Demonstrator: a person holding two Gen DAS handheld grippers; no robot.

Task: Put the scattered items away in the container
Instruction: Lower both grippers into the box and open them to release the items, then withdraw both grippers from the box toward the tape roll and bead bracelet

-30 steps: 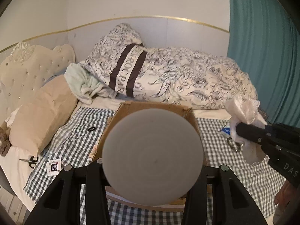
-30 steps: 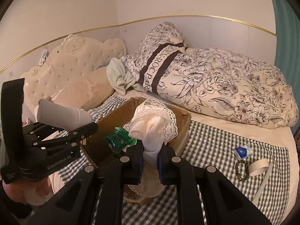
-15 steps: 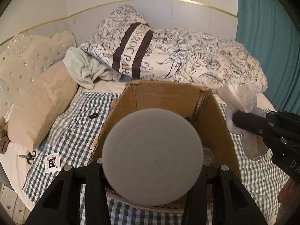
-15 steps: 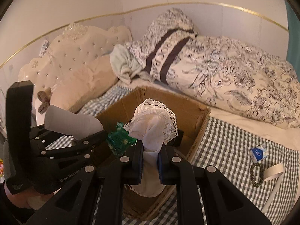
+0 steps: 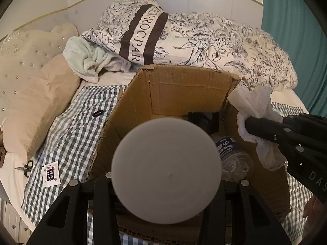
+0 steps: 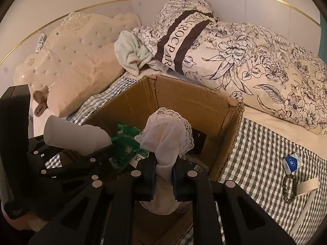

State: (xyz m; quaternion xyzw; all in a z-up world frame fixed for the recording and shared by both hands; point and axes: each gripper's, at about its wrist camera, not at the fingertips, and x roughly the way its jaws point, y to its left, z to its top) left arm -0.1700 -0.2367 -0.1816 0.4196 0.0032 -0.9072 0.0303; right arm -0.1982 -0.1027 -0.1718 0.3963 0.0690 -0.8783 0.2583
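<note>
An open cardboard box (image 5: 184, 85) stands on the checked bedspread; it also shows in the right wrist view (image 6: 179, 100). My left gripper (image 5: 166, 183) is shut on a grey-white cylinder (image 5: 166, 169), held over the box's near edge; the cylinder also shows in the right wrist view (image 6: 75, 136). My right gripper (image 6: 164, 169) is shut on a white lace-trimmed cloth (image 6: 167, 130), held over the box; the cloth also shows in the left wrist view (image 5: 257, 112). Inside the box lie a green packet (image 6: 124, 145), a plastic bottle (image 5: 231, 153) and a black item (image 6: 198, 139).
On the spread left of the box lie a black ring (image 5: 98, 113), a white sachet (image 5: 50, 173) and scissors (image 5: 26, 167). To its right lie a blue-white packet (image 6: 292, 162), a bead bracelet (image 6: 288, 187) and a white strip (image 6: 306, 185). A floral duvet (image 6: 255, 57) and pillows lie behind.
Both grippers have moved forward and down over the box with their loads. The box now looms larger and its contents show.
</note>
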